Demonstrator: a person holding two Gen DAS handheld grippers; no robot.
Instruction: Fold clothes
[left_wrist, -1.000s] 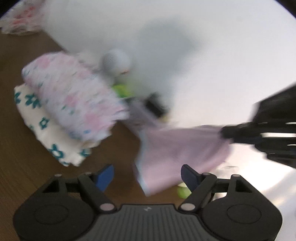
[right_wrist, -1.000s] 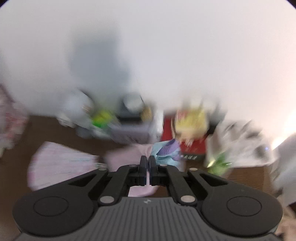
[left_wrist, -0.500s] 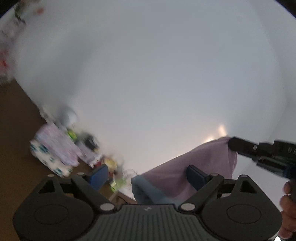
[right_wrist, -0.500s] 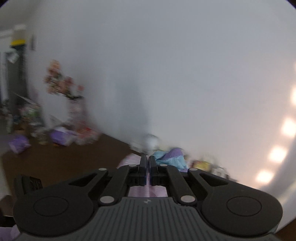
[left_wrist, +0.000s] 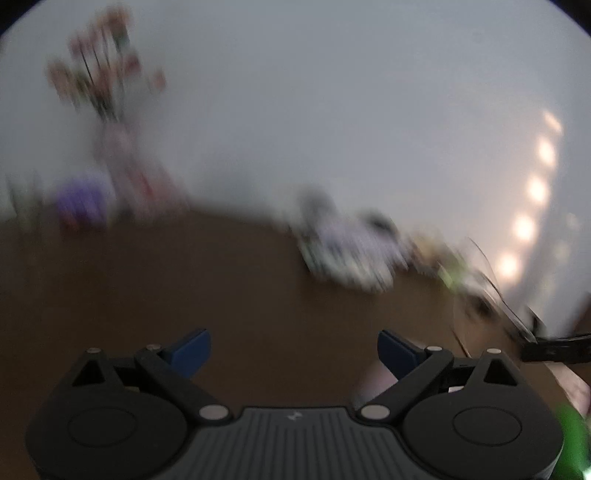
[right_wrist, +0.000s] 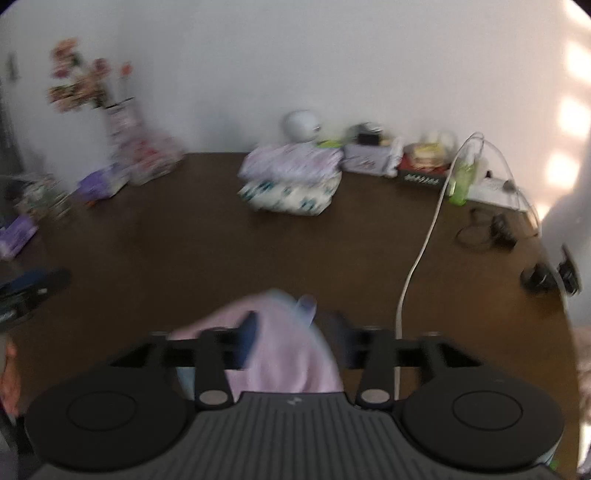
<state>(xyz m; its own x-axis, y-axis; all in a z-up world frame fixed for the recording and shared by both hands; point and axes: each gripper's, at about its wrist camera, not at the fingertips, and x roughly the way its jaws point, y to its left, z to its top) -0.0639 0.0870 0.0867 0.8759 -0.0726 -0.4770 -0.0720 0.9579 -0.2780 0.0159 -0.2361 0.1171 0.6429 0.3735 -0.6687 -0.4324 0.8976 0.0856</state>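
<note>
A pink garment (right_wrist: 284, 347) with a pale blue edge lies loosely between the jaws of my right gripper (right_wrist: 293, 336), which are opening; the pads do not press it. In the left wrist view, my left gripper (left_wrist: 294, 349) hangs over the brown table (left_wrist: 184, 288). Its jaws are wide apart and still opening, with nothing between them. A bit of the pink garment (left_wrist: 373, 380) shows behind its right finger. The left gripper (right_wrist: 29, 288) also appears at the left edge of the right wrist view. A stack of folded floral clothes (right_wrist: 291, 177) sits at the back of the table.
A white cable (right_wrist: 421, 251) runs across the table to the right of the garment. A green bottle (right_wrist: 460, 181), boxes and black cords (right_wrist: 487, 229) crowd the back right. A flower vase (right_wrist: 118, 118) and purple packs (right_wrist: 103, 182) stand at the back left. The left wrist view is blurred.
Both views swung from the wall down to the table. The right gripper, shut on the pink garment before, has opened. The garment no longer hangs stretched in the air.
</note>
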